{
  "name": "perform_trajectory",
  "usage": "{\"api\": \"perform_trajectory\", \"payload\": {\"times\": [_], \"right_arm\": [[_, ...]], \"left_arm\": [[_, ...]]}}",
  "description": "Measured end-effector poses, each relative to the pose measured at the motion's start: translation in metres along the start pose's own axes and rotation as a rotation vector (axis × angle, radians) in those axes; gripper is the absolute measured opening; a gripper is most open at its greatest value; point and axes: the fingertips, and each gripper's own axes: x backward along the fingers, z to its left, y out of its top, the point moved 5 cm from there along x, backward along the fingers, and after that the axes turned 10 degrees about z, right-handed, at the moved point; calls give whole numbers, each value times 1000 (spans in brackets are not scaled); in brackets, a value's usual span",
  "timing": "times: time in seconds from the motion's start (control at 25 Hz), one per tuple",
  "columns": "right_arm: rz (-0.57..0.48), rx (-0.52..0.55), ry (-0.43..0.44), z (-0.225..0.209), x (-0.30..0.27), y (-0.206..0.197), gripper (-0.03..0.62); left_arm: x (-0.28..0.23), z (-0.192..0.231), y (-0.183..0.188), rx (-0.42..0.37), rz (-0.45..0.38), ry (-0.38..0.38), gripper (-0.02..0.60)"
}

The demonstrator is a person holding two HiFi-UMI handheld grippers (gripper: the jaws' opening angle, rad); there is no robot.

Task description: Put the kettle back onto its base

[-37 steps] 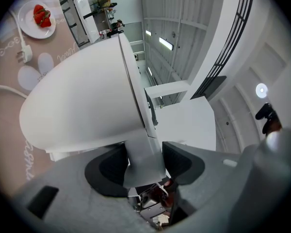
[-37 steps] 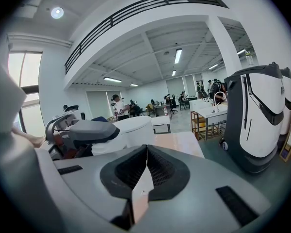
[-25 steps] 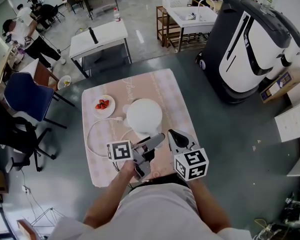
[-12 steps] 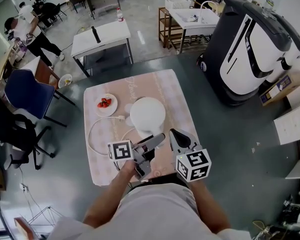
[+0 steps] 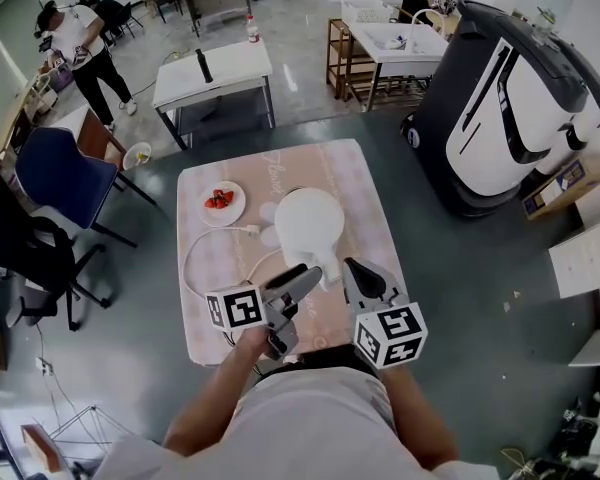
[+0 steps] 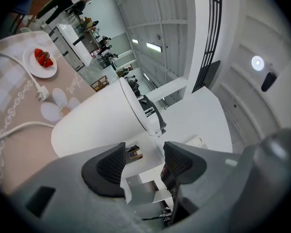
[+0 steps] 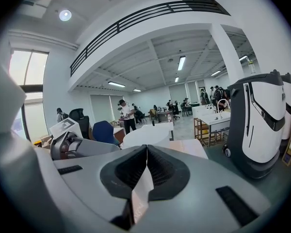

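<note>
The white kettle (image 5: 310,223) stands upright on the pink tablecloth (image 5: 355,183), its handle (image 5: 329,264) towards me. A white cord (image 5: 193,258) with a plug (image 5: 252,230) loops to its foot, and whatever is under the kettle is hidden. My left gripper (image 5: 298,278) is open just left of the handle. In the left gripper view the kettle (image 6: 99,123) lies beyond the pads (image 6: 109,166), with nothing between them. My right gripper (image 5: 357,274) is shut and holds nothing, close to the right of the handle; its pads (image 7: 157,169) meet.
A plate of strawberries (image 5: 223,202) sits at the table's far left. Beyond the table are a white table (image 5: 215,73), a blue chair (image 5: 65,178) and a person (image 5: 80,43). A large black and white machine (image 5: 510,98) stands to the right.
My left gripper has drawn back a little from the kettle's handle, towards the left. The right gripper has barely shifted. The kettle stays in place on the cloth.
</note>
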Motion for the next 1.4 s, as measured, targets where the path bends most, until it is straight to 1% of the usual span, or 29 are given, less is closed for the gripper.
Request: {"api": "perform_trajectory", "payload": {"times": [0.16,0.36,0.48,0.68,0.96,1.08,1.4], "right_arm": [[-10,8,3,13,3,-1,5],[-17,18,8,29,6,-3,5],[-17,23,12,39,7,-5,5],[-16,29,17,50,10,-9,5],[-1,52,27,64,12,-15,5],[-10,66,24,69,13,-15,5],[-9,78,27,73,15,-15,5]], "left_arm": [[11,-4,-3,-83,13,73,251],[20,-15,-7,-182,28,127,229],[28,-16,-9,-252,29,188,205],[36,-23,-11,-408,43,292,133],[44,-35,-17,-555,47,356,43],[48,-35,-17,-589,43,377,8],[49,-39,-19,-623,34,361,7]]}}
